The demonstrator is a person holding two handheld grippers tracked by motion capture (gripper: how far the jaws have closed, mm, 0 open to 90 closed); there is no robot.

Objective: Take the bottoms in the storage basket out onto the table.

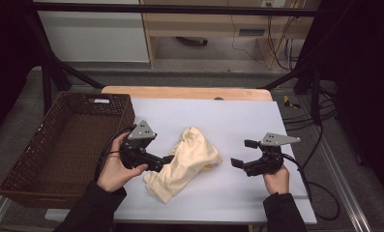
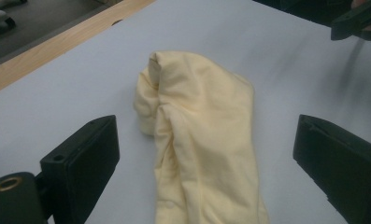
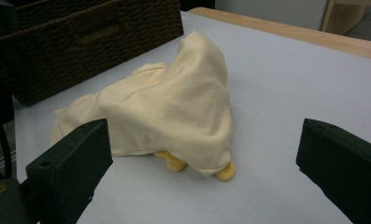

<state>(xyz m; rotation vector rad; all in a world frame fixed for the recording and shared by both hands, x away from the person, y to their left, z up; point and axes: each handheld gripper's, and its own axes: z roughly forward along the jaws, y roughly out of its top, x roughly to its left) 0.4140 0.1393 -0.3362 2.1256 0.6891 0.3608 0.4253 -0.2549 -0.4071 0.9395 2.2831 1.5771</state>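
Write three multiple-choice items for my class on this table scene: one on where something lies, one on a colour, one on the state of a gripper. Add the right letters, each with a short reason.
1. Where is the wicker basket?
A. At the table's left side, beside the left gripper
B. At the table's right edge
C. On top of the cloth

2. What colour is the cloth?
A. Dark blue
B. Pale yellow
C. Red

3. How does the right gripper stand?
A. Shut on the cloth
C. Resting inside the basket
B. Open, apart from the cloth

Answers:
1. A: in the high view the basket sits at the left, next to the left gripper.
2. B: the crumpled cloth is pale yellow in every view.
3. B: in the right gripper view its jaws stand wide apart with the cloth farther off on the white table cover.
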